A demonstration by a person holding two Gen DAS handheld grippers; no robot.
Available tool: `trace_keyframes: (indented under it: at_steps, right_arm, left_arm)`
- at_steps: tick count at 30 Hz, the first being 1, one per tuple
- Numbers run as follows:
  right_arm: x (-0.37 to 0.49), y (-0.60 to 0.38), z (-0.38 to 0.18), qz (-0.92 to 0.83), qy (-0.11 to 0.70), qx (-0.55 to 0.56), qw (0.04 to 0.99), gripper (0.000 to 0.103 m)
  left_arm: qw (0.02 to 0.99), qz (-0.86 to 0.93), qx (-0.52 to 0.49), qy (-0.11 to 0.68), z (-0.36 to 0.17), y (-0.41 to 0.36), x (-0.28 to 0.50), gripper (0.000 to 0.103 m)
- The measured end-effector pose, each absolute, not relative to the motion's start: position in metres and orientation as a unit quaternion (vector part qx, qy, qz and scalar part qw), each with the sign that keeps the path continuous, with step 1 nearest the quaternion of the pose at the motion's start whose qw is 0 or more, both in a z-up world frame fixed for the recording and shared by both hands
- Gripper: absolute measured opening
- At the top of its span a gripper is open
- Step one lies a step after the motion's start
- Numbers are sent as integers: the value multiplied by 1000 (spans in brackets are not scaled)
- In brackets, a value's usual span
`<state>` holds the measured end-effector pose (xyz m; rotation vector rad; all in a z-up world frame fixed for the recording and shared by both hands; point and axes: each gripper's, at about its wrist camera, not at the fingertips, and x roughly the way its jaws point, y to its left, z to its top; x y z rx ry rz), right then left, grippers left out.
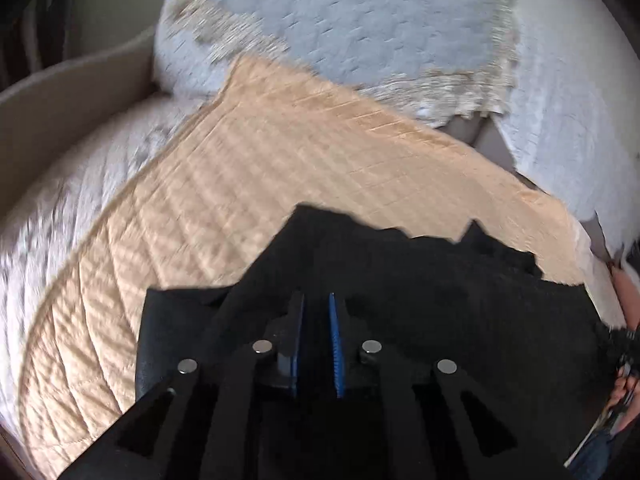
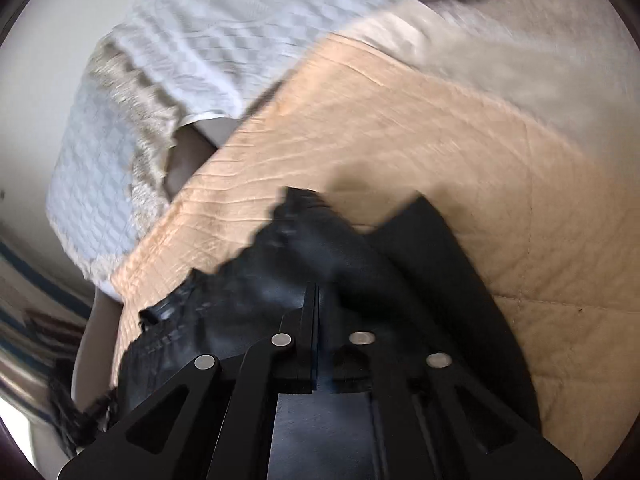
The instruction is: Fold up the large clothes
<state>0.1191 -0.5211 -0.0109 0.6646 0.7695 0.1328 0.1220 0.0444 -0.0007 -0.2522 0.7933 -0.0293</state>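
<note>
Both grippers worked a black garment on a quilted peach bedspread.

Nearest, at the bottom centre of the left wrist view, the left gripper (image 1: 316,320) showed a narrow gap between its blue pads over the black garment (image 1: 420,272); whether cloth was pinched there I cannot tell. In the right wrist view the right gripper (image 2: 314,300) had its jaws pressed together on a fold of the garment at lower centre. Beyond, the garment lay bunched on the peach bedspread (image 1: 280,152), with grey-white pillows (image 1: 340,20) at the top of the frame. This looked like an early fold, with one edge being gathered. The next move likely calls for a firm hold on both sides before carrying the edge across evenly.
</note>
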Motion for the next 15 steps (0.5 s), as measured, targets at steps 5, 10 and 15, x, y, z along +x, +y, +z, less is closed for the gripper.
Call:
trace_keyframes:
  at_steps: [5, 10, 15]
  right_arm:
    - [156, -501, -11, 89, 378, 279, 878, 9]
    - [166, -541, -54, 46, 389, 360, 846, 0]
    - [167, -533, -55, 31, 396, 337, 854, 0]
  left_arm:
    - [930, -47, -67, 358, 13, 11, 149, 32]
    - [894, -41, -153, 419, -34, 43, 179, 28]
    - [896, -35, -148, 418, -38, 42, 176, 26]
